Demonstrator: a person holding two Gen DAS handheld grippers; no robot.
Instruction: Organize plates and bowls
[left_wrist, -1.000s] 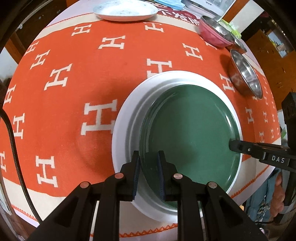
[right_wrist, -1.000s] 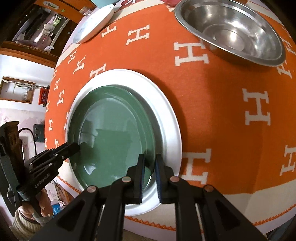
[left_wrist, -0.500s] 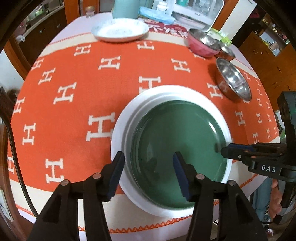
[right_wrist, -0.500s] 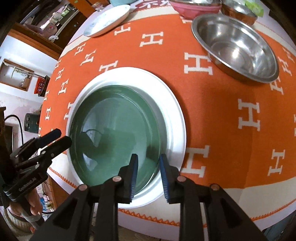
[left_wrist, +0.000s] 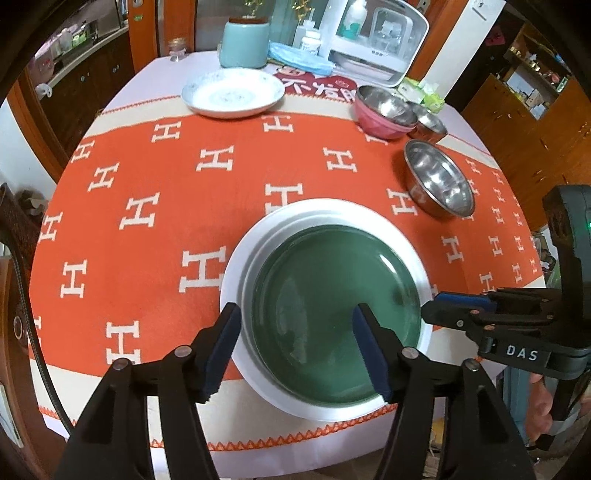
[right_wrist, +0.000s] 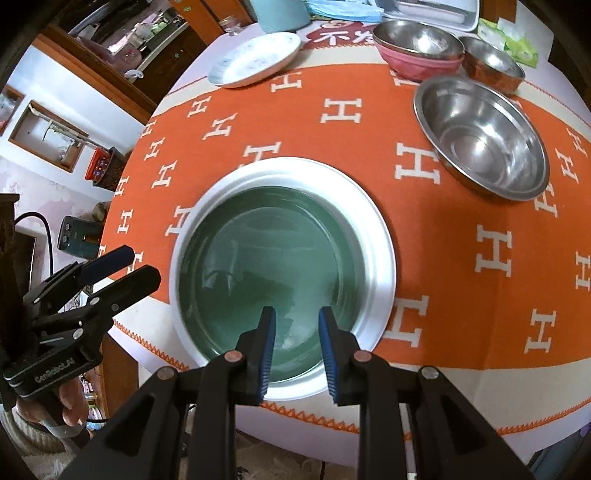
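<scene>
Left gripper: points steeply down, jaws just opened wider, far apart, nothing between pads. Right gripper: points steeply down too, jaws a little apart, nothing pinched. Hand holds left gripper's handle.

My left gripper hangs over the green plate, jaws just spread wide, nothing between them. The plate sits nested in a white plate near the table edge.
</scene>
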